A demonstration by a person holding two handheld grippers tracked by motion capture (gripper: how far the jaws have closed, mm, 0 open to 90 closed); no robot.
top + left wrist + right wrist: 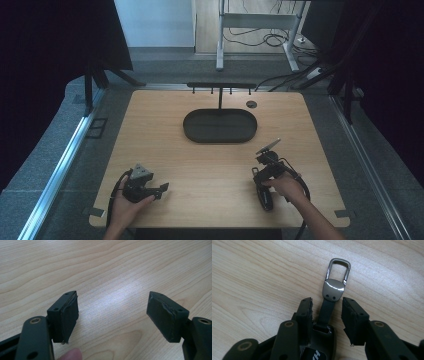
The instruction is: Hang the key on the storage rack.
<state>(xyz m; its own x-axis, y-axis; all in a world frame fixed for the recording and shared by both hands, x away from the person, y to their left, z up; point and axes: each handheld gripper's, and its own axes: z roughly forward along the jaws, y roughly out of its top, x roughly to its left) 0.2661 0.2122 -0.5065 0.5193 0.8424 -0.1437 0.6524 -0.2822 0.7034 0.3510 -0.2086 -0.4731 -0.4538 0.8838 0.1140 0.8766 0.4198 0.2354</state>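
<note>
A black key fob (pixel 322 345) lies on the wooden table (pixel 257 277); a dark strap (pixel 326 311) runs from it to a grey metal clip (pixel 333 288). My right gripper (pixel 327 301) is open, with one jaw on each side of the strap and a small gap to it on both sides. In the high view the right gripper (pixel 261 172) sits at the front right of the table, held by a hand. My left gripper (pixel 113 295) is open over bare wood, with a fingertip (pixel 71 355) below it. It rests at the front left (pixel 161 190).
A black oval tray (pixel 186 127) lies at the table's far middle. Behind it stands a black bar with hooks (pixel 220 85), and a round cable hole (pixel 251 104) is beside it. Dark curtains hang left and right. Bare wood lies between the two grippers.
</note>
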